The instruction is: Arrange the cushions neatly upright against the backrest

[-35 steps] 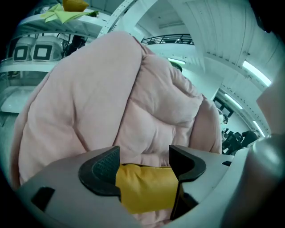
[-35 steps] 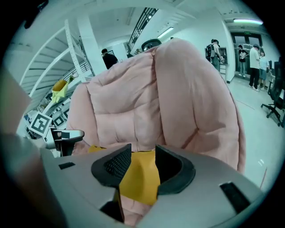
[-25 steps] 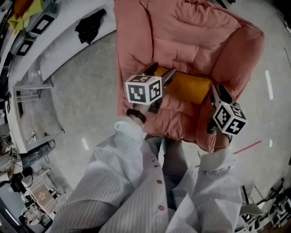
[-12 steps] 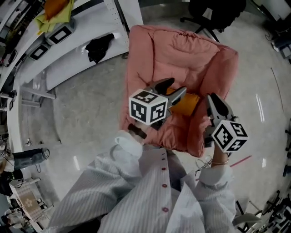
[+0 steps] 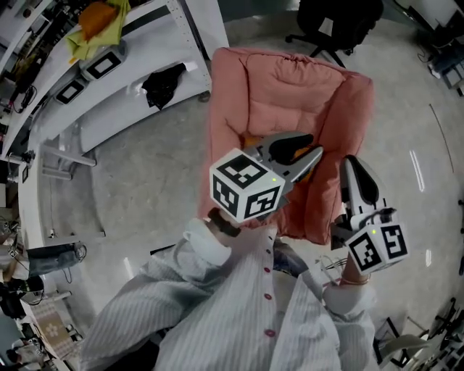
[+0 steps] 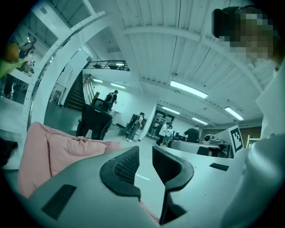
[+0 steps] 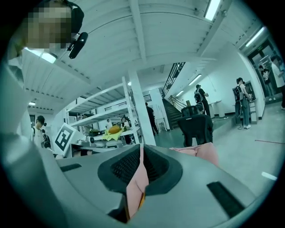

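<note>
An orange cushion (image 5: 251, 140) lies on the seat of a pink armchair (image 5: 290, 87), mostly hidden behind my left gripper (image 5: 313, 146). That gripper hangs high above the seat. Its jaws have just been closing and stand a small gap apart with nothing between them (image 6: 146, 153). My right gripper (image 5: 353, 165) is raised over the chair's right arm. Its jaws have just been closing too, and their tips now meet (image 7: 141, 151). Only the armchair below shows through the slit behind them. Neither gripper touches the cushion or the armchair (image 6: 58, 151).
A white workbench (image 5: 123, 80) stands at the upper left with a yellow cloth (image 5: 98, 25) and a black item (image 5: 163, 83) on it. A black office chair (image 5: 333, 22) is behind the armchair. Grey floor surrounds it. Several people stand far off in the hall.
Both grippers have risen from the orange cushion toward the camera, and their jaws have narrowed. The cushion stays on the seat. The head view now takes in the whole armchair.
</note>
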Available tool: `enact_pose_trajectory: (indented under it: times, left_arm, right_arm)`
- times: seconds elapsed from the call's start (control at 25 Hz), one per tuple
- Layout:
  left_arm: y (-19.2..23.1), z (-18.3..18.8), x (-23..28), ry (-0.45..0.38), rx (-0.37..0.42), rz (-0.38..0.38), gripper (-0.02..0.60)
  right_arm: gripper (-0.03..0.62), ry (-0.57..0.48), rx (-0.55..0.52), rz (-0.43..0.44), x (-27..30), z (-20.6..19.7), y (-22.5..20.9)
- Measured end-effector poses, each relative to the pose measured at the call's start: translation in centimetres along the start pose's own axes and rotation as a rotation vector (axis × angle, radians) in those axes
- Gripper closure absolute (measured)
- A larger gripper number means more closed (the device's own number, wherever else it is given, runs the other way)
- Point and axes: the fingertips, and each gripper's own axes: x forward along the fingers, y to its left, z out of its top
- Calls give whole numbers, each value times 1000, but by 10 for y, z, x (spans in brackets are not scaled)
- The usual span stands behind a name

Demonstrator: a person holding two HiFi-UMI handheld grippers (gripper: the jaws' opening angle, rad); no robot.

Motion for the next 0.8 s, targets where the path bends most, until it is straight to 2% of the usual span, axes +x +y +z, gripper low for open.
enact_pose_trajectory:
  times: [0.08, 0.2, 0.8]
  left_arm:
    - [-14, 1, -4, 1, 10, -27, 523]
    - [-30, -1, -10, 3, 13, -52, 568]
    - [-49, -2, -13, 0, 28, -79, 572]
  right_arm:
    - [570, -10, -22, -13, -7, 5, 5]
    - [577, -9, -40, -21, -13, 7, 11]
    - [580, 14, -30, 8, -21, 6, 15]
